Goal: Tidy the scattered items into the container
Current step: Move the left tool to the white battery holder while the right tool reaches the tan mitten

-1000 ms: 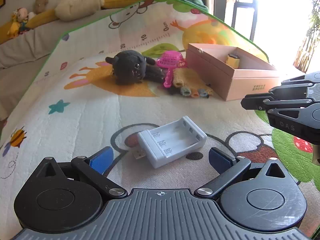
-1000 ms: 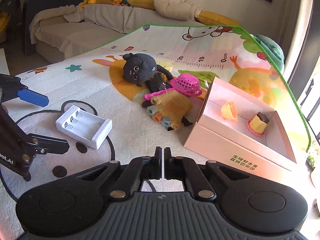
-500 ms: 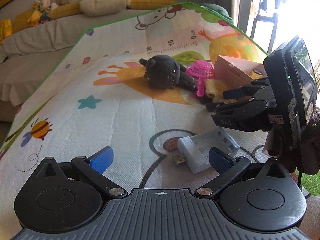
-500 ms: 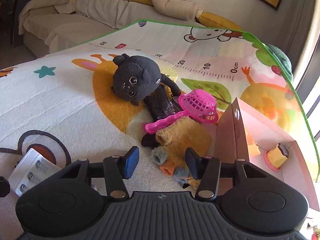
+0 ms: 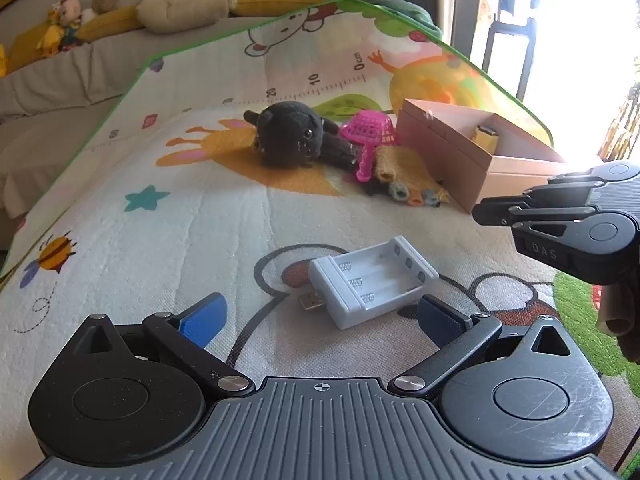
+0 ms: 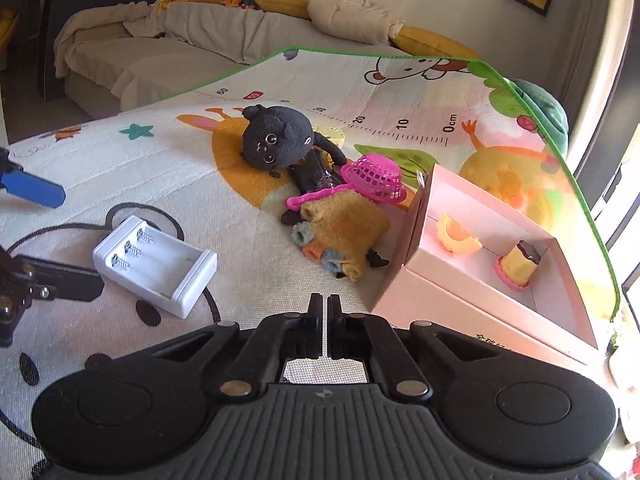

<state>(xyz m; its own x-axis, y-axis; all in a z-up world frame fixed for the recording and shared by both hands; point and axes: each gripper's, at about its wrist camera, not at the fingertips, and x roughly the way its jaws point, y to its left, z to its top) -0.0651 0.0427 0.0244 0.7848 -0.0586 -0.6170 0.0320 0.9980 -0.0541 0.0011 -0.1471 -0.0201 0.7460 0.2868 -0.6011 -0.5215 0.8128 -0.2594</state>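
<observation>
A white battery charger (image 5: 372, 280) lies on the play mat just ahead of my open left gripper (image 5: 320, 320), between its blue fingertips; it also shows in the right wrist view (image 6: 156, 266). My right gripper (image 6: 325, 320) is shut and empty above the mat, and shows from the side in the left wrist view (image 5: 480, 210). The pink box (image 6: 472, 296) holds a yellow cup piece (image 6: 458, 236) and a toy pudding (image 6: 518, 266). A black plush (image 6: 278, 142), pink sieve (image 6: 372, 178) and yellow glove (image 6: 346, 232) lie left of the box.
The play mat's green edge (image 6: 560, 152) runs behind the box. A sofa (image 6: 160, 52) with cushions and soft toys stands beyond the mat. A bright window is on the right.
My right gripper opened half a second ago near the glove and has drawn back and shut empty. My left gripper has swung back toward the charger, still open.
</observation>
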